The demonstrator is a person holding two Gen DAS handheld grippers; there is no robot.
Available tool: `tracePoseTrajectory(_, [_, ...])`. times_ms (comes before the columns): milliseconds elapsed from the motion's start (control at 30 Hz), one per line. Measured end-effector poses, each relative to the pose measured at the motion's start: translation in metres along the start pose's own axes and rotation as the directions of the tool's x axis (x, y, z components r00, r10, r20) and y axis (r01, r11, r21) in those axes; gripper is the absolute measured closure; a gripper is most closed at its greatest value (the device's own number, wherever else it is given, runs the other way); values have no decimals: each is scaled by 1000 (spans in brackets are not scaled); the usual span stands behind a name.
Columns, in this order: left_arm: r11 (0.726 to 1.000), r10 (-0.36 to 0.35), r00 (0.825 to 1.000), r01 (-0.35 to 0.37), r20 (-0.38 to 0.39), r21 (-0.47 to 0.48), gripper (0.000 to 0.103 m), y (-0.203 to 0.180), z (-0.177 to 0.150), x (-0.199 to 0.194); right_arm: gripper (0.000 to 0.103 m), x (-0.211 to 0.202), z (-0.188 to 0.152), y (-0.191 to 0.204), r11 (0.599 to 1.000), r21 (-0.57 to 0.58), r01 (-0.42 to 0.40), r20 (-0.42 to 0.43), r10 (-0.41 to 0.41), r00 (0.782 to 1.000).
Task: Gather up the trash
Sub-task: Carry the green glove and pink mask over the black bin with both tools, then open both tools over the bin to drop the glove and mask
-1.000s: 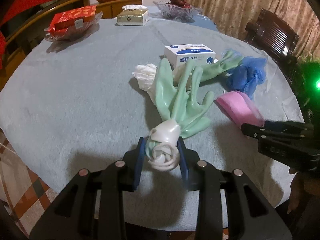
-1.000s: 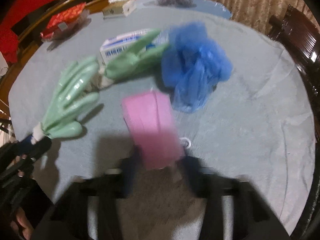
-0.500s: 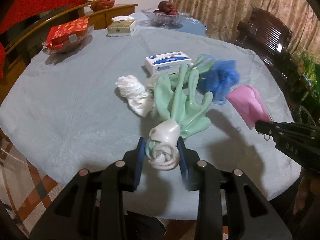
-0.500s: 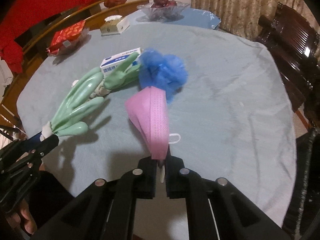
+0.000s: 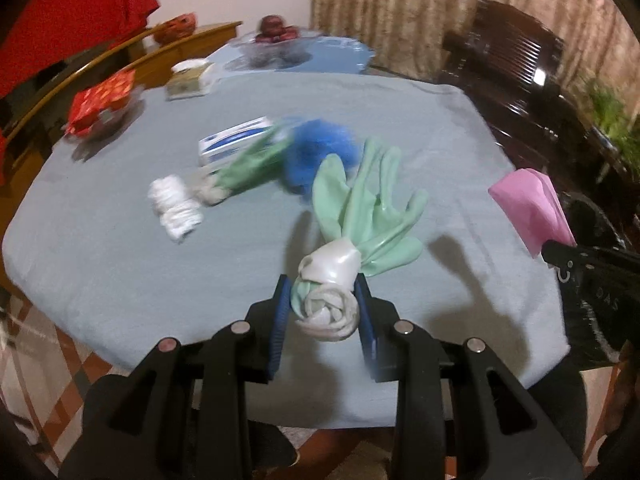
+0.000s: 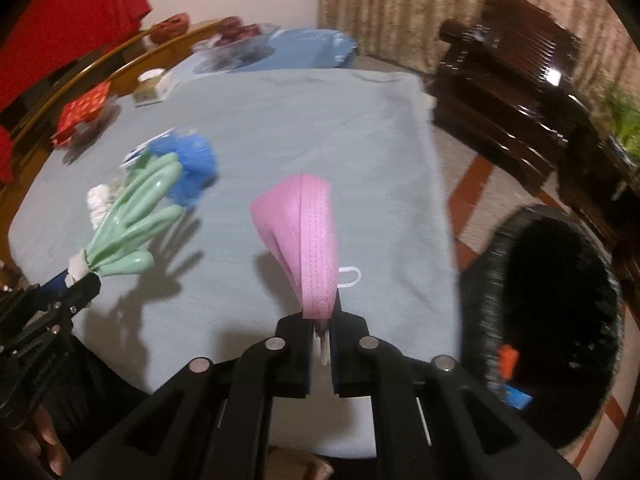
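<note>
My left gripper (image 5: 322, 308) is shut on the rolled white cuff of a green rubber glove (image 5: 360, 208), which hangs clear above the grey-blue table (image 5: 100, 272). My right gripper (image 6: 322, 320) is shut on a folded pink face mask (image 6: 308, 232), held up over the table's right edge. In the right wrist view the left gripper (image 6: 76, 288) and its green glove (image 6: 136, 216) show at the left. A second green glove (image 5: 248, 164), a blue crumpled bag (image 5: 316, 152) and a white wad (image 5: 176, 208) lie on the table. A black trash bin (image 6: 548, 312) stands on the floor to the right.
A blue-and-white box (image 5: 236, 140) lies behind the second glove. A red packet on a dish (image 5: 100, 104), a tissue box (image 5: 188, 78) and a fruit bowl (image 5: 276, 36) sit at the far side. A dark wooden chair (image 6: 512, 72) stands to the right, behind the bin.
Both grippers have risen and swung right with their loads. The right gripper closed on the mask and lifted it off the table. The bin has come into the right wrist view.
</note>
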State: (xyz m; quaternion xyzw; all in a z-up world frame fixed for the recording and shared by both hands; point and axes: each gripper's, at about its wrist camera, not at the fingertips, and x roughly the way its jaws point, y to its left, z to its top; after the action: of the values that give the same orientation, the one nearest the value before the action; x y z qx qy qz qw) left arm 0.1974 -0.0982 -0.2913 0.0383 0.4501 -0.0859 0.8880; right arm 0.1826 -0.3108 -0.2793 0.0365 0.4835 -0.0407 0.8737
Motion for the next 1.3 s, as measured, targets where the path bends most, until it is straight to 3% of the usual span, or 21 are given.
tracePoseTrajectory(333, [998, -53, 999, 52, 7, 45, 73, -74, 6, -8, 96, -22, -18, -87, 990, 109, 90, 5, -91, 996])
tracePoseTrajectory(633, [988, -117, 993, 114, 20, 102, 73, -143, 15, -21, 96, -44, -29, -143, 976, 156, 151, 15, -155, 988])
tracePoseTrajectory(1000, [969, -185, 983, 179, 19, 168, 73, -227, 14, -30, 96, -52, -43, -208, 962, 207, 179, -4, -182, 983])
tracePoseTrajectory(1300, [964, -205, 979, 204, -14, 168, 73, -291, 0, -15, 96, -43, -63, -263, 954, 230, 190, -16, -192, 981])
